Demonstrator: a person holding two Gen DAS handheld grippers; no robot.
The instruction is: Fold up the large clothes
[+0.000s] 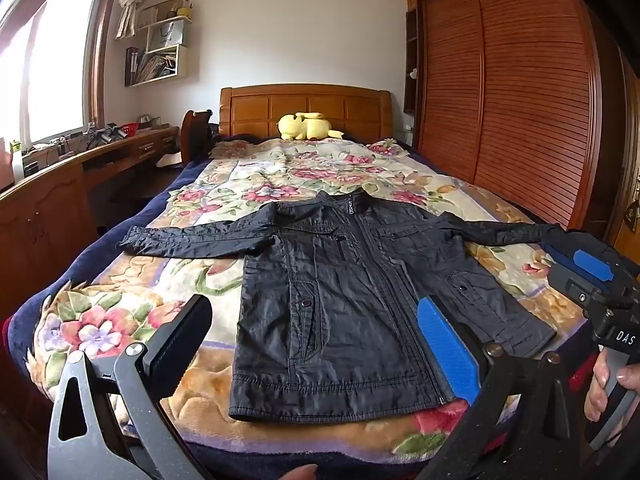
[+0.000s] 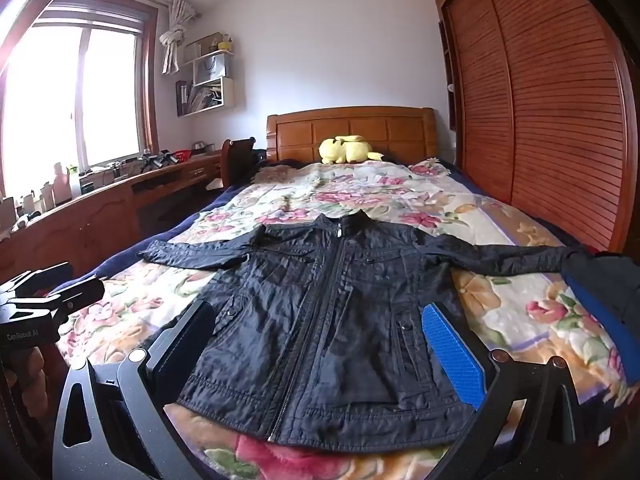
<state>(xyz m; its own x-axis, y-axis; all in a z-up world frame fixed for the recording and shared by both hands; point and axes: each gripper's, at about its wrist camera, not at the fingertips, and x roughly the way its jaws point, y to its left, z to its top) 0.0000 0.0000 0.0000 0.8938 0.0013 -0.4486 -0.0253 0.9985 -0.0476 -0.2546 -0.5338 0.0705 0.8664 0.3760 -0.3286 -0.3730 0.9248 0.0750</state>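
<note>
Jacket point(image 1: 344, 300) lies flat ahead of both my claws, zipped, front up, hem at the bed's point(image 1: 120, 320) near edge and collar toward the headboard point(image 1: 306, 110). My left claw point(image 1: 316, 344) stands wide with nothing between its fingers; through the gap I see the jacket's near hem and left half. My right claw point(image 2: 320, 352) is just as wide and empty, framing the jacket's lower body, one blue pad point(image 2: 454, 354) over the right-hand pocket side. Both claws hover near the hem; I cannot tell whether either touches the cloth. Sleeves spread out toward the bed's left and right edges over the floral blanket point(image 2: 520, 312). A yellow plush toy point(image 2: 350, 149) sits at the headboard end.
</note>
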